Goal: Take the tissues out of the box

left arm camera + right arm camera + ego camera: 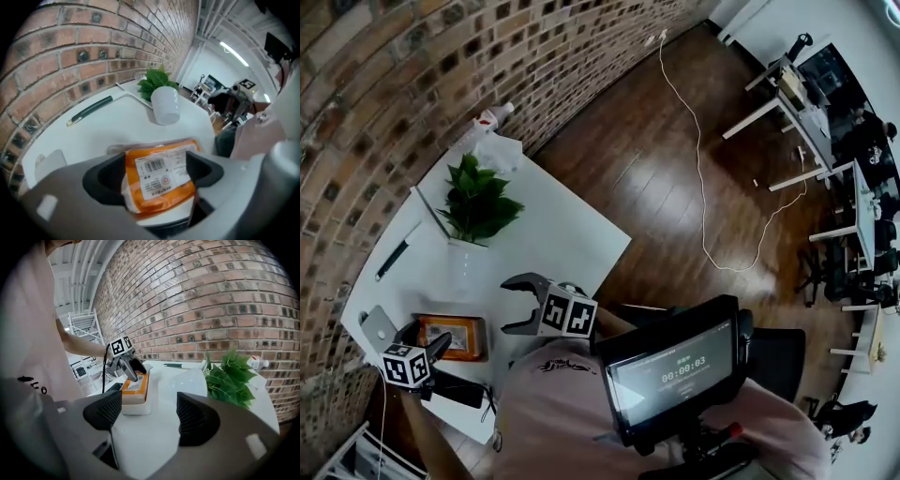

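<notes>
L gripper point(156, 171) sits low over tissue pack point(450, 335), jaws wide & straddling it, prob. lining up to pinch; no squeeze visible. Pack: orange wrap, white barcode label, lying flat in top of white box point(137, 408) at left end of table point(553, 234). R gripper point(150, 415) held apart, jaws wide, empty, prob. ready to steady box

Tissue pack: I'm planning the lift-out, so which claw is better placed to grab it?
Left. The left claw straddles the orange tissue pack, open; the right claw hangs open over the table, away from it.
</notes>
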`<state>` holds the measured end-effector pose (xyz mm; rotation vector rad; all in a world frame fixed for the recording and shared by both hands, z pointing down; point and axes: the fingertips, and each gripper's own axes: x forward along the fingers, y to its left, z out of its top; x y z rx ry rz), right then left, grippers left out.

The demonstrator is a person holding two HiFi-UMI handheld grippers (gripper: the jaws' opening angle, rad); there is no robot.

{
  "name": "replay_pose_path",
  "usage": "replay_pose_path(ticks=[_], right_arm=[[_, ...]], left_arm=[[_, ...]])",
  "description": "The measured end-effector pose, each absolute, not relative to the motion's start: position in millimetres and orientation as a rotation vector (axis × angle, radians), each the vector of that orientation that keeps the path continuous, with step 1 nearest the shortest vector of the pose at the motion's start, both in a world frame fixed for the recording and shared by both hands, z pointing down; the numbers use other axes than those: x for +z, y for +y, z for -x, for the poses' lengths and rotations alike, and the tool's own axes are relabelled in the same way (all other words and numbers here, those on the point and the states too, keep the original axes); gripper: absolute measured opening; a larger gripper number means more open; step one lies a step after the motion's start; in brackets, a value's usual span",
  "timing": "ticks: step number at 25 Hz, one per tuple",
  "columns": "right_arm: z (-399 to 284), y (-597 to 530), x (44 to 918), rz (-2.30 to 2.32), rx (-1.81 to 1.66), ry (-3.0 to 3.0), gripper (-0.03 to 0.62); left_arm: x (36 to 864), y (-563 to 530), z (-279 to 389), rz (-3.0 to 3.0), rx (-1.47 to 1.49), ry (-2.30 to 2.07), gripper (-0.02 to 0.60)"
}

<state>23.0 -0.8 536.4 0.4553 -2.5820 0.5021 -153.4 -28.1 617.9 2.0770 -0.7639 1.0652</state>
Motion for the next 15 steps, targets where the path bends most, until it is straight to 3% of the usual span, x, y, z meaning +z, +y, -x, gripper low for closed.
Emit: replay_pose_path(ticks=[2,7,15], right_arm=[[-22.5,1.6,538.3,-0.440,0.506,-2.579,0.356],[-16.6,8.9,546.8,-0.417,0.531,-2.568,0.356],[-21.5,14.3,549.1,-0.451,0.570,-2.606,0.354]], left_arm=[[613.9,-24.9,150.8,-2.077,1.082,-0.728,0.430],[631.5,-33.2,153.5,-2.041,1.152,-0.812,0.430],[640.9,-43.4,148.3,-2.053,0.967,-0.946,0.404]])
